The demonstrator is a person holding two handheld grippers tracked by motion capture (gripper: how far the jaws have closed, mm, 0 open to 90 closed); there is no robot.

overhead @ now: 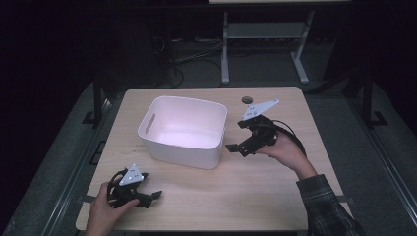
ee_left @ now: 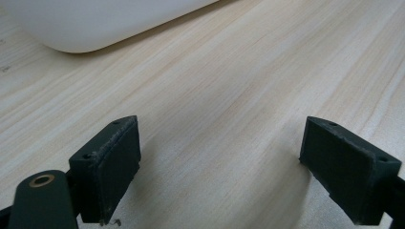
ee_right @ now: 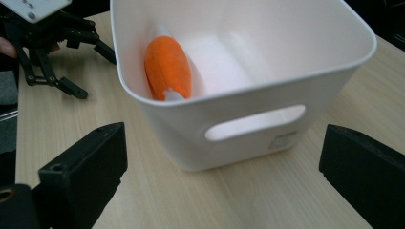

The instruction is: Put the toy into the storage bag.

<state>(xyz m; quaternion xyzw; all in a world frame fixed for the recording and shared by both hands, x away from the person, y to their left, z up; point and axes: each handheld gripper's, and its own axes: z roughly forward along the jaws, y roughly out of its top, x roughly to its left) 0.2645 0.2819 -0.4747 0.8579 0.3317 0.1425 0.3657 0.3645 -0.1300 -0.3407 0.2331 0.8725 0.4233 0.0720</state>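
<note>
Left hand-held gripper (overhead: 153, 195) rests on the desk (overhead: 255, 196), jaws wide, empty, likely parked. White bin (overhead: 183, 132) mid-desk holds the orange object (ee_right: 168, 67) against its wall. Right hand-held gripper (overhead: 235, 148) beside the bin, jaws apart, empty, looks like post-drop.

Black tools (overhead: 244, 143), grey plates, seemingly plaid sleeve (overhead: 324, 201)
</note>
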